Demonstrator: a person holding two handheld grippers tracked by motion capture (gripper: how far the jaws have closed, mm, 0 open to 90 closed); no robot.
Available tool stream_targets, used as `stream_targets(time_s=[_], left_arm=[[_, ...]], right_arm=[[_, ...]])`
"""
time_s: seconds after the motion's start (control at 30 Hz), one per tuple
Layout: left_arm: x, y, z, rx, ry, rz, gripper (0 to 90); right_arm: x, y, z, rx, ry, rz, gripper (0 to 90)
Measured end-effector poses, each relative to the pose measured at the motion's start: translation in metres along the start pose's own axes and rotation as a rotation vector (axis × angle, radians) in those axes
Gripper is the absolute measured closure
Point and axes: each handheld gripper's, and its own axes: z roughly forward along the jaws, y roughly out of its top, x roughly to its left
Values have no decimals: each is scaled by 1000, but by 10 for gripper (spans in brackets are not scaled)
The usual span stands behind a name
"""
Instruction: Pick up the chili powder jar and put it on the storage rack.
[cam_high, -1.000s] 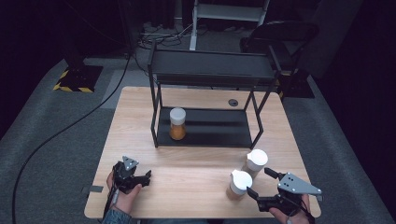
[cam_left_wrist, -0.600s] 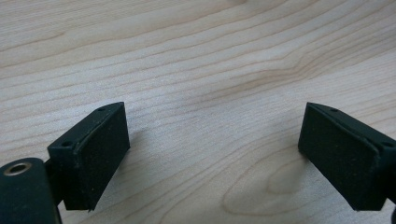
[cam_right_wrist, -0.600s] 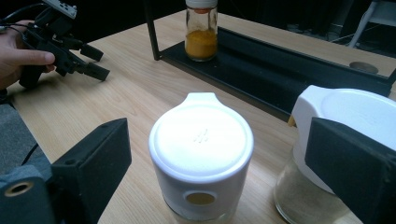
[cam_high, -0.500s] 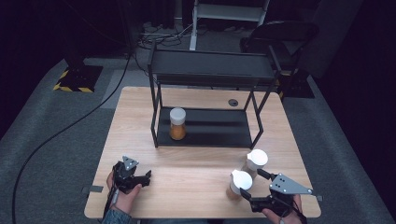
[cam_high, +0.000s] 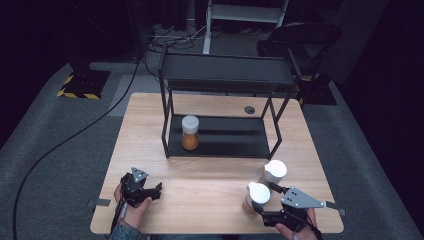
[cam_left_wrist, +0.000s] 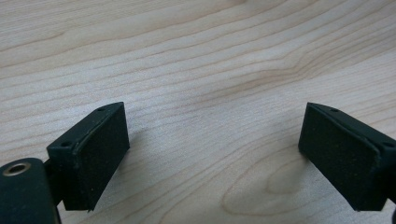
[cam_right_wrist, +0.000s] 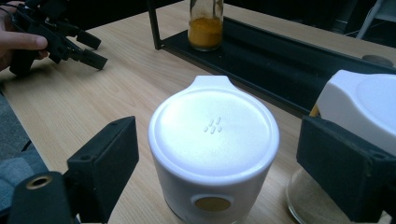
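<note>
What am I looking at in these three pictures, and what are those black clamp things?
A person sits at a wooden table holding a two-jaw gripper in each hand. The high view looks down from above. The other two pictures come from cameras riding on the grippers.

The left gripper rests near the table edge, jaws open over bare wood. The right gripper has its pads on either side of a white-lidded jar; its jaws have just been closing, but there are still gaps, so nothing is held yet. A second white-lidded jar stands close beside the first. A jar of orange powder stands on the lower shelf of a black metal rack.
</note>
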Motion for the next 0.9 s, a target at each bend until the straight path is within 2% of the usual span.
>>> stream_targets(time_s=[0.5, 0.6, 0.9], left_arm=[[0, 0, 0, 0, 0, 0, 85], [0, 0, 0, 0, 0, 0, 85], [0, 0, 0, 0, 0, 0, 85]], right_arm=[[-1, -9, 11, 40, -6, -7, 223], [-1, -10, 13, 40, 0, 4, 229], [2, -13, 17, 62, 9, -14, 297]])
